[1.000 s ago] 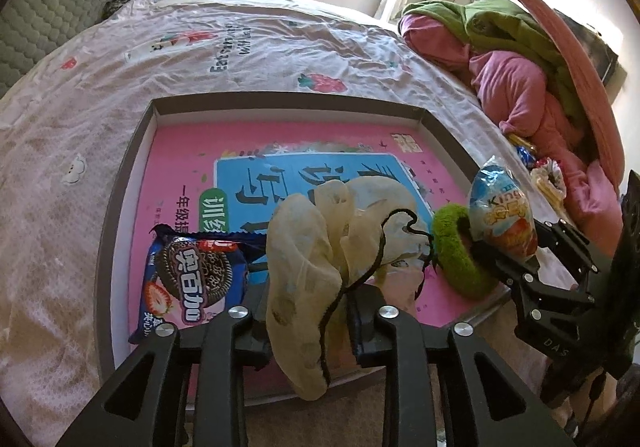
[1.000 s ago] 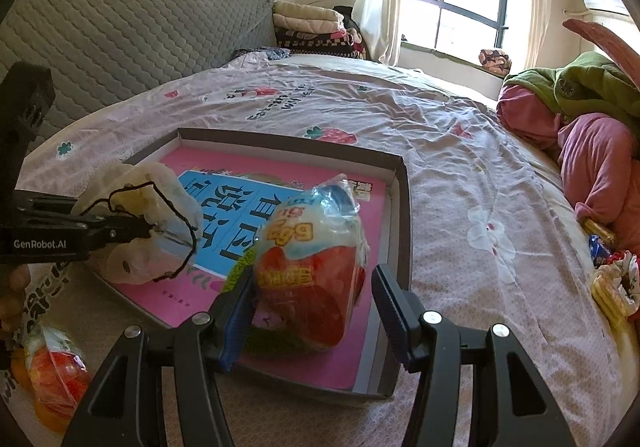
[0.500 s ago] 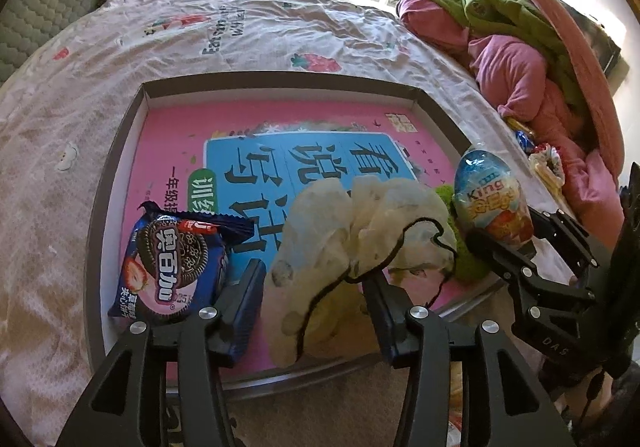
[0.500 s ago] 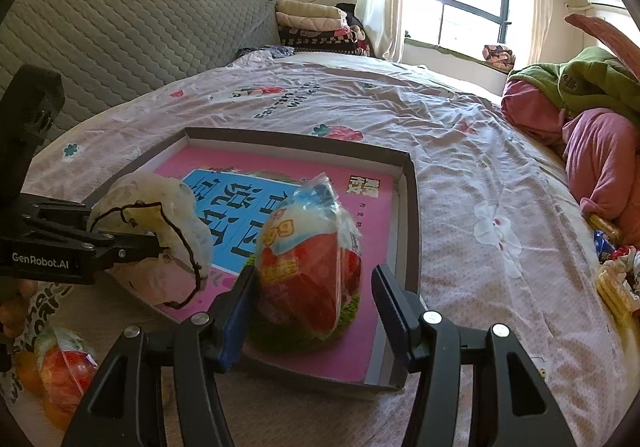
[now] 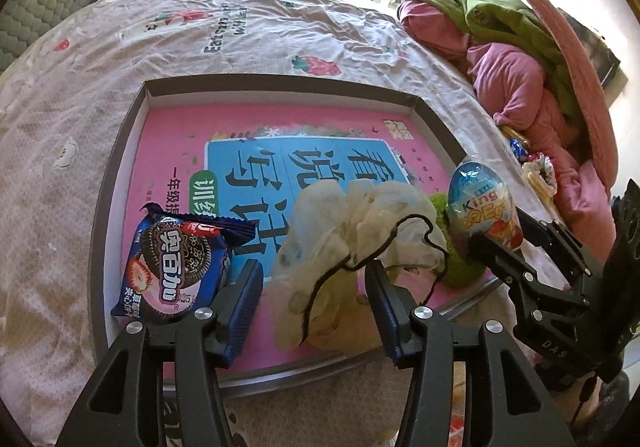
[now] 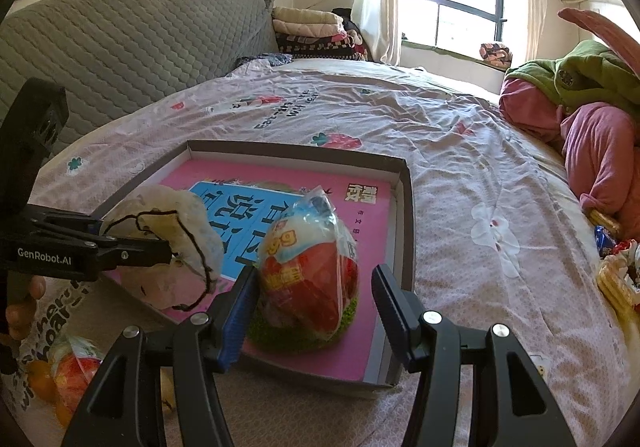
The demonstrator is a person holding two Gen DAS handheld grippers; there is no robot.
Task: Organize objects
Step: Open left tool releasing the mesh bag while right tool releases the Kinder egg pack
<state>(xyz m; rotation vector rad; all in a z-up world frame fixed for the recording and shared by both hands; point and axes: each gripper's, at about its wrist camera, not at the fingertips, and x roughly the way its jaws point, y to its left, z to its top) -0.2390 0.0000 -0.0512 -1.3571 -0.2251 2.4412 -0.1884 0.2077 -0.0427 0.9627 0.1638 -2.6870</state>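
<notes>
A shallow grey tray [image 5: 120, 151] with a pink and blue book cover as its floor lies on the bed. My left gripper [image 5: 314, 295] is open around a cream cloth pouch with a black cord [image 5: 352, 243], which rests in the tray. An Oreo packet [image 5: 176, 267] lies in the tray to its left. My right gripper [image 6: 312, 311] is open, with a Kinder egg packet [image 6: 308, 267] between its fingers, resting on a green scrunchie [image 6: 292, 339] in the tray's near right corner [image 6: 406, 247]. The egg [image 5: 480, 207] also shows in the left wrist view.
A pile of pink and green clothes [image 5: 520, 59] lies at the bed's right side, with small snacks [image 6: 616, 271] below it. A bag of oranges [image 6: 64, 379] sits at the near left. A grey quilted headboard [image 6: 120, 47] and folded blankets [image 6: 316, 31] stand behind.
Both grippers have opened. The pouch and the egg packet have been lowered and let go in the tray; the egg now rests on the green scrunchie.
</notes>
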